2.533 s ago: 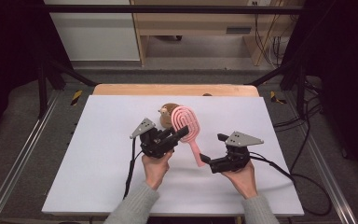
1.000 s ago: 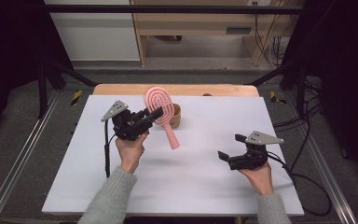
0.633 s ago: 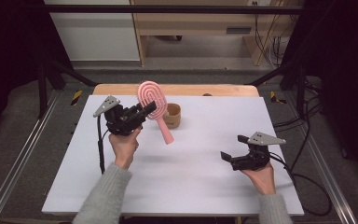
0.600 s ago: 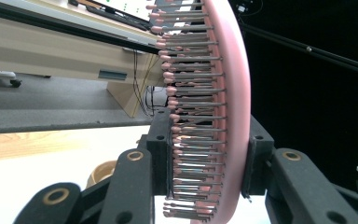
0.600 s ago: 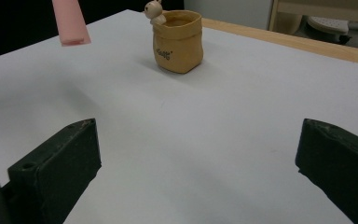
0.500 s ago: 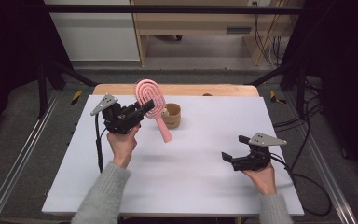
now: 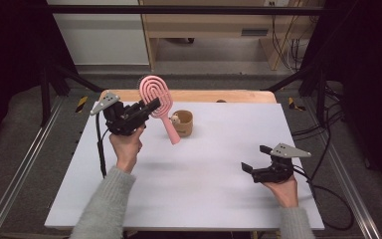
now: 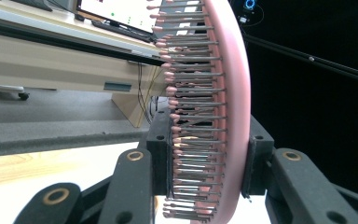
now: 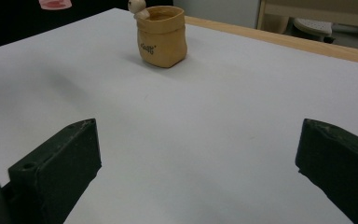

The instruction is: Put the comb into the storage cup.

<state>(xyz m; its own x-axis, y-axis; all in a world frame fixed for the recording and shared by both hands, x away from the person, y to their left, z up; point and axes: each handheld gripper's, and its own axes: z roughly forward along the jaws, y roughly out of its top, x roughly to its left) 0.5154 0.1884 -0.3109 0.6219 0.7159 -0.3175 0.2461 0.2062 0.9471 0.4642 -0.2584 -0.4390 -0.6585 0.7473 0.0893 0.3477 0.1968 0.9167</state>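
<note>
My left gripper [image 7: 150, 106] is raised over the table's far left, shut on the head of a pink hairbrush [image 7: 155, 93]. The brush's handle [image 7: 170, 130] slants down toward a small tan sack-shaped pot [image 7: 183, 123]. In the left gripper view the brush [image 8: 230, 98] stands edge-on between the jaws, its bristles [image 8: 191, 112] pointing left. My right gripper [image 7: 255, 159] rests low at the near right, open with nothing between its fingers. From the right gripper view the pot [image 9: 161, 36] sits ahead with a small figure [image 9: 136, 6] on its rim.
The white table top [image 7: 199, 184] has a wooden strip [image 7: 238, 96] along its far edge. A black cable [image 7: 100, 149] hangs from the left gripper. Metal frame rails [image 7: 20, 169] flank the table. A wooden bench [image 7: 219, 25] stands beyond it.
My left gripper has carried the hairbrush up and to the far left, away from the right gripper. The right gripper let go of the handle, drew back to the near right and stands open.
</note>
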